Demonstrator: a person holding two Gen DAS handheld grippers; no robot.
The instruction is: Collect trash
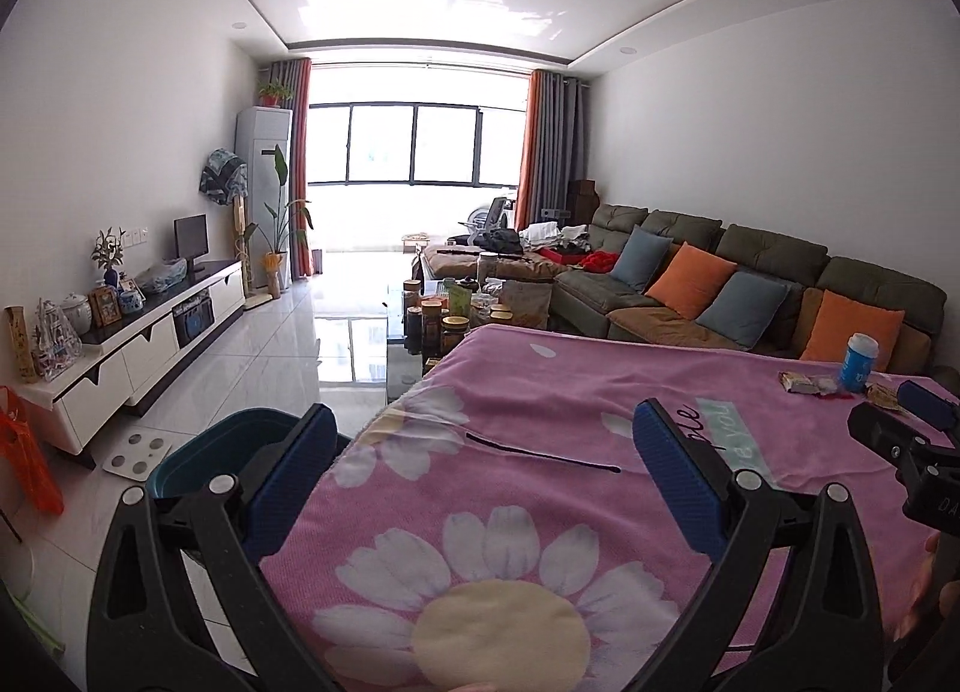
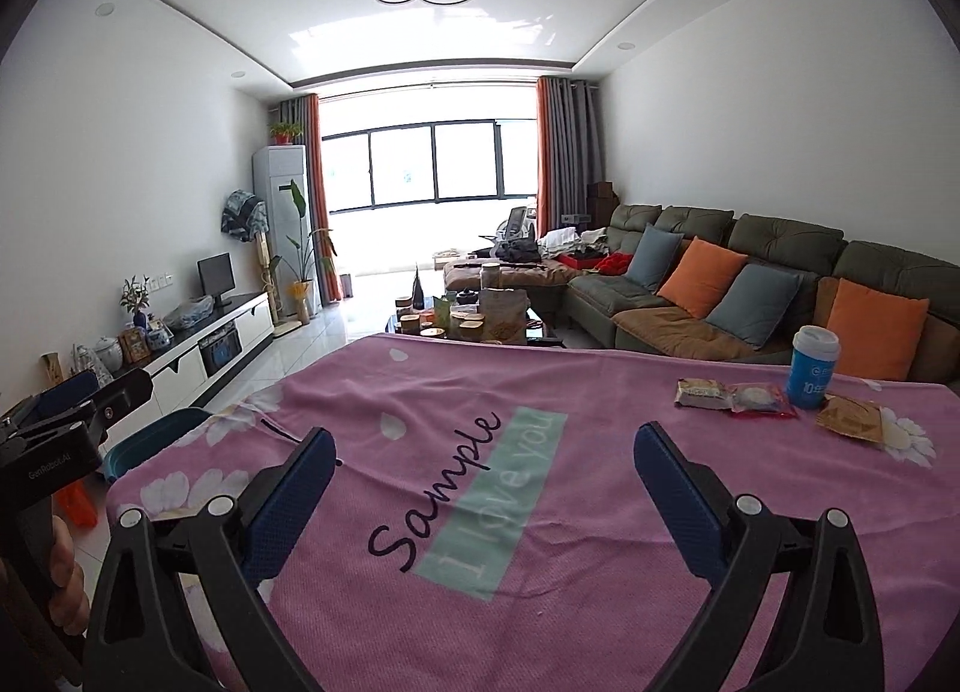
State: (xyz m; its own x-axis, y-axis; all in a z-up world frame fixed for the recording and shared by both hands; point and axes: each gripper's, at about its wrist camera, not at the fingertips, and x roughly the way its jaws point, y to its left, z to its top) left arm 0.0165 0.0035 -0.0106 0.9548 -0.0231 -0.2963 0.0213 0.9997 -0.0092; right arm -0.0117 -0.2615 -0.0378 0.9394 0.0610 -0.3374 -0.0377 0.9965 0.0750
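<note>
Trash lies at the far right of the pink flowered cloth on the table: a tan snack wrapper, a clear wrapper with red edge, a brown packet and a blue cup with white lid. The cup and wrapper also show in the left wrist view. My right gripper is open and empty, short of the trash. My left gripper is open and empty over the cloth's left edge, near a teal bin.
The teal bin stands on the floor left of the table. A glass coffee table with jars is beyond, a sofa with cushions to the right, a TV cabinet on the left. An orange bag hangs far left.
</note>
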